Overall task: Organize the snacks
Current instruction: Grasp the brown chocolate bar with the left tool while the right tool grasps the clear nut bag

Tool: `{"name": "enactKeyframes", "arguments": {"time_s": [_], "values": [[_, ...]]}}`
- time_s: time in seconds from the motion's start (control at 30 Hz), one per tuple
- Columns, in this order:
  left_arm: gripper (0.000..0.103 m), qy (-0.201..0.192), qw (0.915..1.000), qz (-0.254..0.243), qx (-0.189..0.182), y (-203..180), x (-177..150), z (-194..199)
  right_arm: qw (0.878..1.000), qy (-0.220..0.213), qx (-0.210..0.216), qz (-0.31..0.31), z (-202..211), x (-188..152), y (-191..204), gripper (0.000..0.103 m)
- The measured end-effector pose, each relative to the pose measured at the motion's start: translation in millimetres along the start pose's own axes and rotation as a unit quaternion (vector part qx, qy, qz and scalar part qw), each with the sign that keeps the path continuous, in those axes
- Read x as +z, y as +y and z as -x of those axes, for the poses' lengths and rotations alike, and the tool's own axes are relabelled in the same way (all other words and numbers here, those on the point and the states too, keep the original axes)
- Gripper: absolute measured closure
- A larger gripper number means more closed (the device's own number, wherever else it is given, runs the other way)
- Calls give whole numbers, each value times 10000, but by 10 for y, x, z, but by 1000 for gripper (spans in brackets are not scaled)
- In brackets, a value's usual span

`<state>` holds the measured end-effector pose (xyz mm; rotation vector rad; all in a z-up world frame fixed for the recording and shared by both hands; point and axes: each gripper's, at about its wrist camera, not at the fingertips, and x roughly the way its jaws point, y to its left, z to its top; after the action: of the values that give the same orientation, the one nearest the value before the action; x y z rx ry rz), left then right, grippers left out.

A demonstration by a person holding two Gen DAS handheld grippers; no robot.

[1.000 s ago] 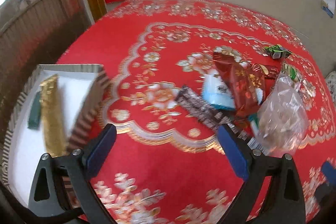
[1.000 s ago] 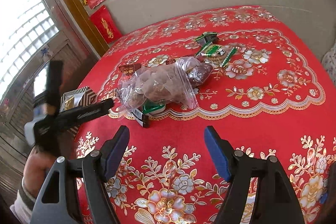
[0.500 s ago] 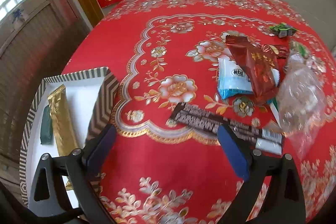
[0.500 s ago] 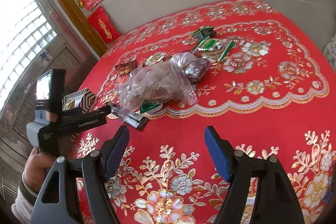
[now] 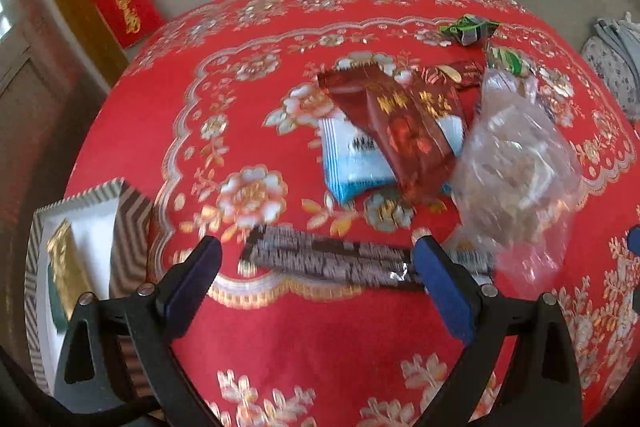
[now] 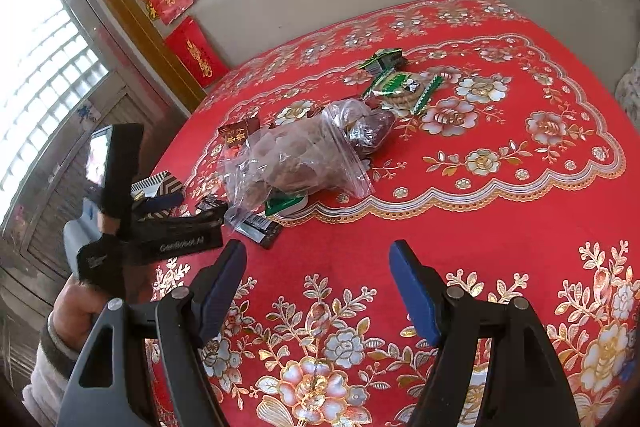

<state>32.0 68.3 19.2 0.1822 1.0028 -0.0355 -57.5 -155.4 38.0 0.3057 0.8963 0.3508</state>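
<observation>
1. Left wrist view: a long dark wrapped bar (image 5: 332, 261) is seen lying flat on the red floral tablecloth (image 5: 320, 339), its long axis running crosswise between the fingertips of the left gripper (image 5: 316, 261), one end pointing toward the left finger and the other passing behind the right finger. Whether the pads touch it cannot be told through the blur.
2. The left gripper's jaws are spread wide and nothing is clasped.
3. Just beyond the bar, ahead of the gripper, a light blue packet (image 5: 352, 163) is overlapped by a dark red packet (image 5: 400, 123), whose length slants away to the upper left.
4. To the right of these, a clear zip bag (image 5: 516, 179) of brownish pieces is seen; farther ahead lies a small green wrapper (image 5: 470, 29).
5. To the left of the gripper, a striped box (image 5: 128, 223) holds a gold packet (image 5: 64, 267).
6. In the right wrist view, the right gripper (image 6: 318, 267) is held released above bare cloth, with the zip bag (image 6: 296, 163) ahead of it and the bar's end (image 6: 260, 229) ahead and left.
</observation>
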Motion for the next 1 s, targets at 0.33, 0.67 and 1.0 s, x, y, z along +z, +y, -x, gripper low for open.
{"name": "enactKeyframes", "arguments": {"time_s": [0.33,0.67,1.0], "values": [[6,373,9992,-73,-127,67,-137,-33,9998,153,-50,69,-73,-24,9,28],[6,261,9958,286,-831,85,-514,415,9996,175,-52,206,-90,-32,97,28],[5,320,9910,1144,-623,17,-439,135,9986,-46,-260,457,-237,353,283,23]]}}
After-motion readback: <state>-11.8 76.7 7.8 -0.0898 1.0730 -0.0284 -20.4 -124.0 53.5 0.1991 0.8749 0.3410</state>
